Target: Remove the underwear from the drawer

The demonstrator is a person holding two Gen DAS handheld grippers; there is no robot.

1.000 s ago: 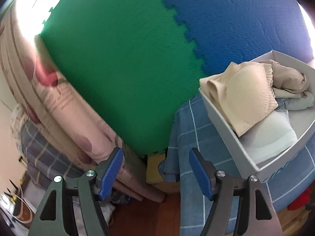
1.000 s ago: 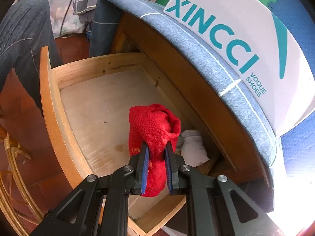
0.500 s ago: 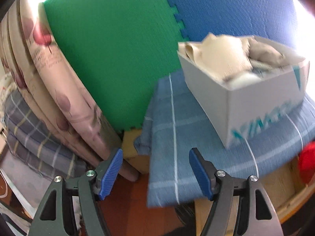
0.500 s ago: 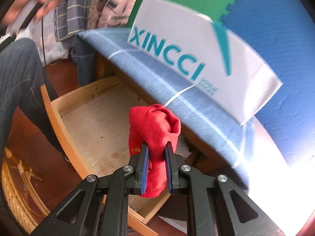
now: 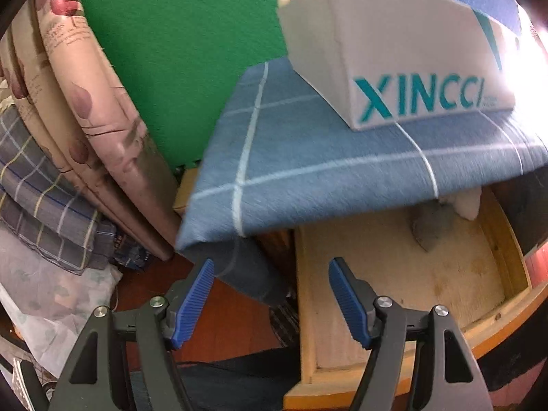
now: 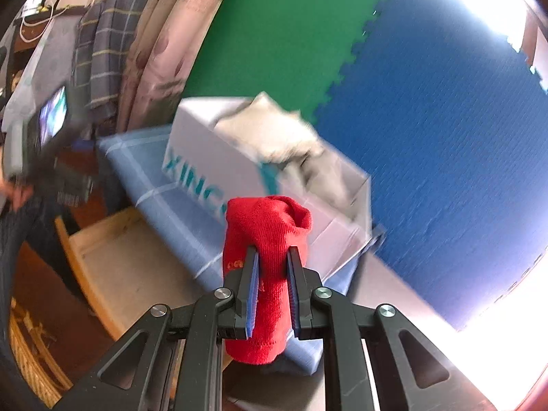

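Observation:
My right gripper (image 6: 272, 267) is shut on a folded red underwear piece (image 6: 265, 239), held up in front of the white XINCCI shoe box (image 6: 212, 150). Beige and pale garments (image 6: 274, 133) fill that box. In the left wrist view the open wooden drawer (image 5: 404, 274) lies below the blue checked cloth (image 5: 308, 171); a white item (image 5: 464, 202) and a grey one (image 5: 430, 229) sit at its back. My left gripper (image 5: 270, 294) hangs open and empty above the drawer's left front corner.
The white box (image 5: 394, 54) stands on the cloth-covered cabinet top. Folded floral and checked bedding (image 5: 68, 137) is stacked to the left. Green and blue foam mats (image 6: 445, 120) cover the wall. A wicker chair (image 6: 30, 352) and a person's trouser leg (image 6: 13, 239) are at the left.
My right gripper has risen with the red piece from inside the drawer to box height. My left gripper has sunk from box level to just above the drawer, still open.

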